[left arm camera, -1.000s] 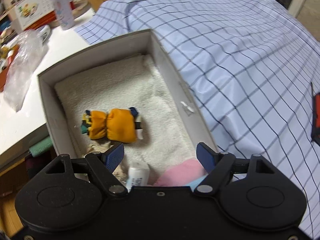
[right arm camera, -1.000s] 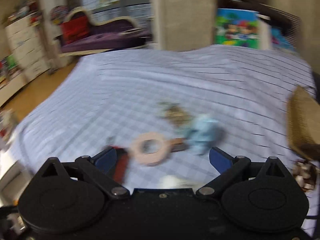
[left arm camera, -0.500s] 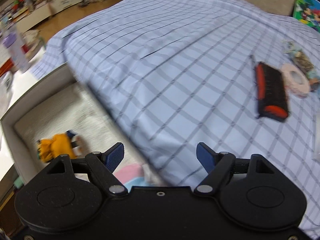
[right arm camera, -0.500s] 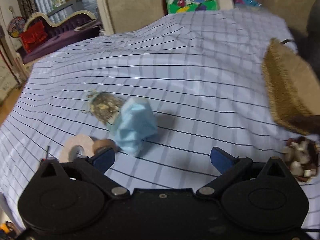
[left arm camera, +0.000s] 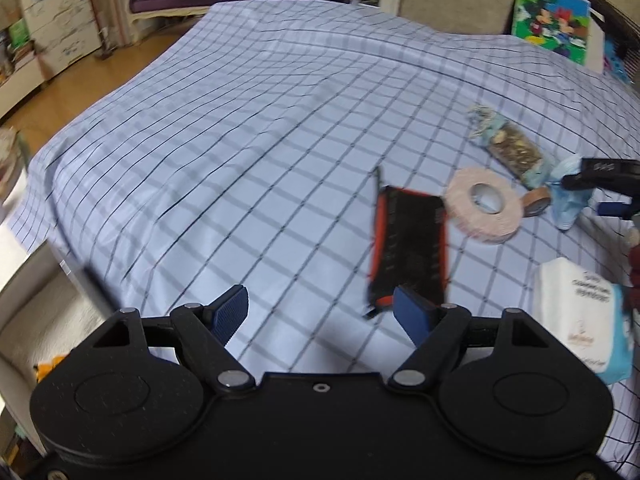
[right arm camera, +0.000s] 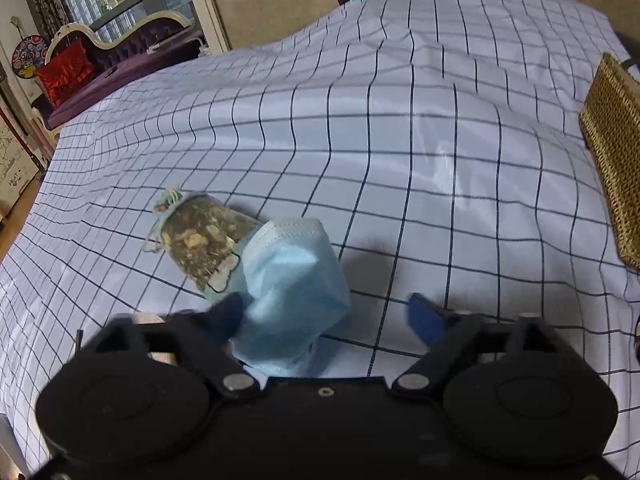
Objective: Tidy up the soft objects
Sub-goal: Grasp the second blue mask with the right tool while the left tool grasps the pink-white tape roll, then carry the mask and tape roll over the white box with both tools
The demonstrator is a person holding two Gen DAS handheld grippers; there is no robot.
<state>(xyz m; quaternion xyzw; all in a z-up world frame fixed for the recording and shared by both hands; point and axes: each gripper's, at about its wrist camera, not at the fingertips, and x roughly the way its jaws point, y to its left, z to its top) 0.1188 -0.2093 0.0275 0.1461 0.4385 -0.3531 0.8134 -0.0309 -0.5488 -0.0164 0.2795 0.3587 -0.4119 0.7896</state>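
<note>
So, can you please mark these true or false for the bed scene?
1. The left gripper holds nothing. True.
2. The mask lies on the tape roll. False: it lies on the sheet, against the pouch.
3. In the left wrist view, the case lies left of the tape roll. True.
4. The right gripper clamps the pouch. False: the mask is between its jaws, which have just been closing, and one pad is clear of it.
</note>
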